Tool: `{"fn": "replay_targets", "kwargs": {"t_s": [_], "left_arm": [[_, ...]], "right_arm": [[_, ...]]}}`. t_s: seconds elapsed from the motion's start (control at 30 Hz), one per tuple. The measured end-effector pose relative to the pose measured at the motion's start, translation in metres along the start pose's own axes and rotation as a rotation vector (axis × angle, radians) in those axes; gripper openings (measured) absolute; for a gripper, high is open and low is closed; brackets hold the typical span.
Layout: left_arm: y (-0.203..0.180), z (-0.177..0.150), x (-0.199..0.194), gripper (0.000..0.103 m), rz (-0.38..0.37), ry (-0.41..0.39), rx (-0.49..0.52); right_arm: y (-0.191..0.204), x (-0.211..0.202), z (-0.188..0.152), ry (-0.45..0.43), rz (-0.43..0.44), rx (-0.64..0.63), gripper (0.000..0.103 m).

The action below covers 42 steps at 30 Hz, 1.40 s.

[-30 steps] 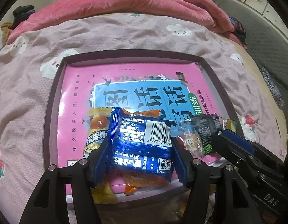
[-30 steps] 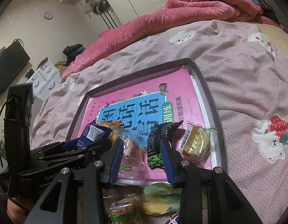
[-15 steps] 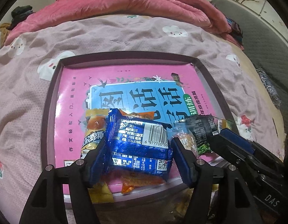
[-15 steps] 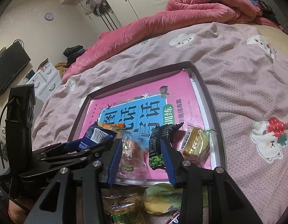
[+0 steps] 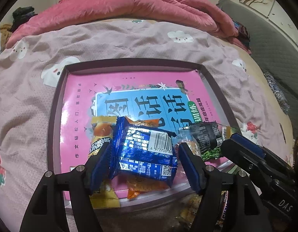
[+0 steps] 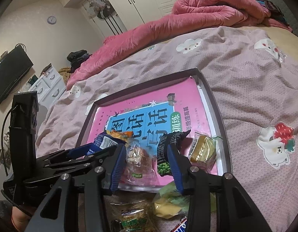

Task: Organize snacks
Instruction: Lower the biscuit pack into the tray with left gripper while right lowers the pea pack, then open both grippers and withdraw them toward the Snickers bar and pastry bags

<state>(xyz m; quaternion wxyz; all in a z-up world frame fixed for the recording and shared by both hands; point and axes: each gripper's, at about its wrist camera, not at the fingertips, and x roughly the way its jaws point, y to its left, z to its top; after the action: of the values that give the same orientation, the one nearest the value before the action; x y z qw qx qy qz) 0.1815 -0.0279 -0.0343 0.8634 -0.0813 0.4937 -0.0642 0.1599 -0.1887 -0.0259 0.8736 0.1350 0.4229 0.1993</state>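
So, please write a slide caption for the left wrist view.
Left gripper opening around a blue snack packet in the tray.

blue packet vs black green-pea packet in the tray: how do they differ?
The blue packet lies barcode-up on top of orange snack packs, between the left gripper and its open jaws; the black pea packet lies flat on the pink book, narrower, beside the right gripper. Both are sealed, inside the tray.

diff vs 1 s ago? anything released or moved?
The left gripper has just been opening and its pads are off the blue packet, which lies in the tray. The right gripper has just been opening too, over the clear packet and black pea packet. Snacks unmoved.
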Motion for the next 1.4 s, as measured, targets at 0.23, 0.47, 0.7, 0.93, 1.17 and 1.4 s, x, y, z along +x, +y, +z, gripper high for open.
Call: {"fn": "replay_targets", "kwargs": {"t_s": [0.23,0.47,0.7,0.93,1.17,1.4], "left_arm": [[-0.001,0.001,-0.011,0.073,-0.012,-0.018,-0.005],[-0.001,0.003,-0.026,0.075,-0.024,-0.047,-0.009],[0.002,-0.002,-0.043,0.076,-0.037,-0.066,-0.016],[0.004,-0.009,-0.062,0.077,-0.043,-0.092,-0.007],[0.004,-0.017,-0.071,0.077,-0.043,-0.096,0.002],[0.005,-0.024,-0.082,0.077,-0.04,-0.109,0.017]], "right_arm": [[0.005,-0.009,0.001,-0.028,-0.018,-0.034,0.047],[0.008,-0.018,0.002,-0.046,-0.013,-0.046,0.05],[0.008,-0.028,0.002,-0.057,-0.019,-0.059,0.052],[0.01,-0.041,0.0,-0.071,-0.033,-0.076,0.054],[0.011,-0.049,-0.003,-0.076,-0.04,-0.079,0.054],[0.014,-0.06,-0.007,-0.086,-0.049,-0.085,0.06]]}}
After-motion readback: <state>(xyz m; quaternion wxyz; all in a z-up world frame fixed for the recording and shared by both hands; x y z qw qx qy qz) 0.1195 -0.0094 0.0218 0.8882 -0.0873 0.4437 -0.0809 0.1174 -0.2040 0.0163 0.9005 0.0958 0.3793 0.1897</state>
